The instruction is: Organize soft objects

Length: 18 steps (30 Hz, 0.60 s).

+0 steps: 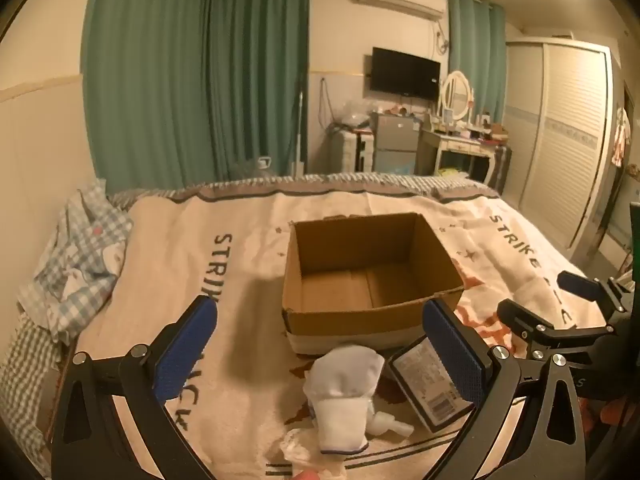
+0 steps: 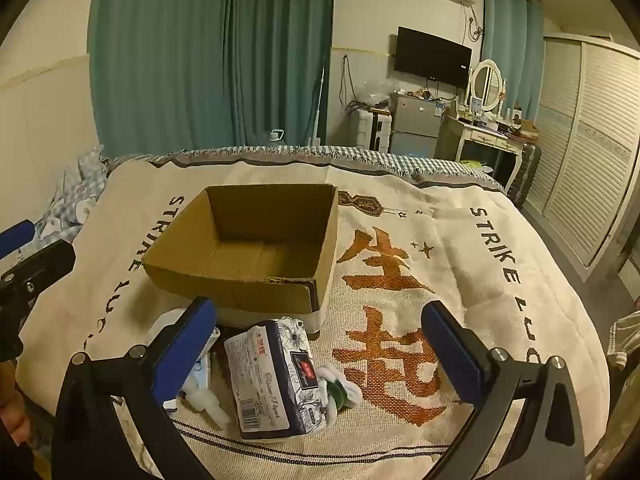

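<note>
An empty cardboard box (image 1: 372, 272) (image 2: 248, 248) sits open on the bed's cream blanket (image 1: 240, 264). In front of it lie a white sock-like soft item (image 1: 344, 392), a pack of tissues (image 2: 276, 380) (image 1: 430, 384) and a small white and green soft toy (image 2: 340, 388). A white plastic piece (image 2: 206, 400) lies beside the tissue pack. My left gripper (image 1: 320, 344) hangs open above the white sock, touching nothing. My right gripper (image 2: 320, 344) is open over the tissue pack and toy, with nothing between its fingers. The right gripper (image 1: 576, 300) also shows at the left wrist view's right edge.
A checked blue quilt (image 1: 76, 264) is bunched at the bed's left side. Green curtains (image 2: 208, 56), a small fridge (image 2: 414, 124), a dressing table (image 2: 492, 136) and a wardrobe (image 2: 592, 148) stand beyond the bed. A crumpled white tissue (image 1: 300, 456) lies near the front edge.
</note>
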### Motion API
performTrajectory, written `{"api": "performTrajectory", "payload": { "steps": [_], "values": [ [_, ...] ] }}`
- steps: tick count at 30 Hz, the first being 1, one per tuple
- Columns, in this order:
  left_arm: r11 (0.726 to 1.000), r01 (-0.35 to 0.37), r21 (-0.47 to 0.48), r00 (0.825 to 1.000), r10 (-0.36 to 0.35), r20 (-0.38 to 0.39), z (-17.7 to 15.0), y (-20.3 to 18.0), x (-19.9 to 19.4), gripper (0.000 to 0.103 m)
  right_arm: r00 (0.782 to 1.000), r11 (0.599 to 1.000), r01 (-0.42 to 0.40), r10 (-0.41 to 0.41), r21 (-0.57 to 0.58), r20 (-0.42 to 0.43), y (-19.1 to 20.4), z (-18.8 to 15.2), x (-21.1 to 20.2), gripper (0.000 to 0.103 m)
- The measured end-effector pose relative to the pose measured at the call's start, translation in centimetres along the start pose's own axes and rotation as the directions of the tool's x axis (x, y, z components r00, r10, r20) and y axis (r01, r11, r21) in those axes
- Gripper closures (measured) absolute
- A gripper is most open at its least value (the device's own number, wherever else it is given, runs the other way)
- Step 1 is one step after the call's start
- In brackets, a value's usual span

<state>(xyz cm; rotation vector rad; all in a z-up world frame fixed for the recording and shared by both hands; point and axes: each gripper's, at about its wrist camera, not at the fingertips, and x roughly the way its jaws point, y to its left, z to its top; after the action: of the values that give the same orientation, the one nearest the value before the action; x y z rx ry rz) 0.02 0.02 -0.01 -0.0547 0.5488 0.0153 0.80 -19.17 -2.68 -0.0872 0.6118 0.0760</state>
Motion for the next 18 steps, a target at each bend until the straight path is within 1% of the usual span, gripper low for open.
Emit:
{"api": "performTrajectory", "payload": {
  "steps": [1, 4, 12, 18],
  "values": [
    [1.000, -0.013, 0.022, 1.000, 0.013, 0.016, 0.00, -0.08, -0.06, 0.000, 1.000, 1.000, 0.000, 0.000, 0.001, -0.001, 0.03, 0.00, 0.03, 0.000],
    [1.000, -0.014, 0.020, 1.000, 0.013, 0.018, -0.01, -0.09, -0.07, 0.000, 1.000, 1.000, 0.002, -0.002, -0.002, 0.001, 0.11, 0.00, -0.01, 0.000],
    [1.000, -0.006, 0.004, 1.000, 0.006, -0.029, -0.35, 0.19, 0.59, 0.000, 1.000, 1.000, 0.008, -0.008, -0.008, -0.002, 0.43, -0.36, 0.36, 0.000],
    [1.000, -0.012, 0.001, 0.999, 0.012, -0.036, -0.14, 0.62, 0.48, 0.000, 1.000, 1.000, 0.009, -0.010, -0.013, -0.003, 0.61, -0.47, 0.21, 0.000]
  ]
}}
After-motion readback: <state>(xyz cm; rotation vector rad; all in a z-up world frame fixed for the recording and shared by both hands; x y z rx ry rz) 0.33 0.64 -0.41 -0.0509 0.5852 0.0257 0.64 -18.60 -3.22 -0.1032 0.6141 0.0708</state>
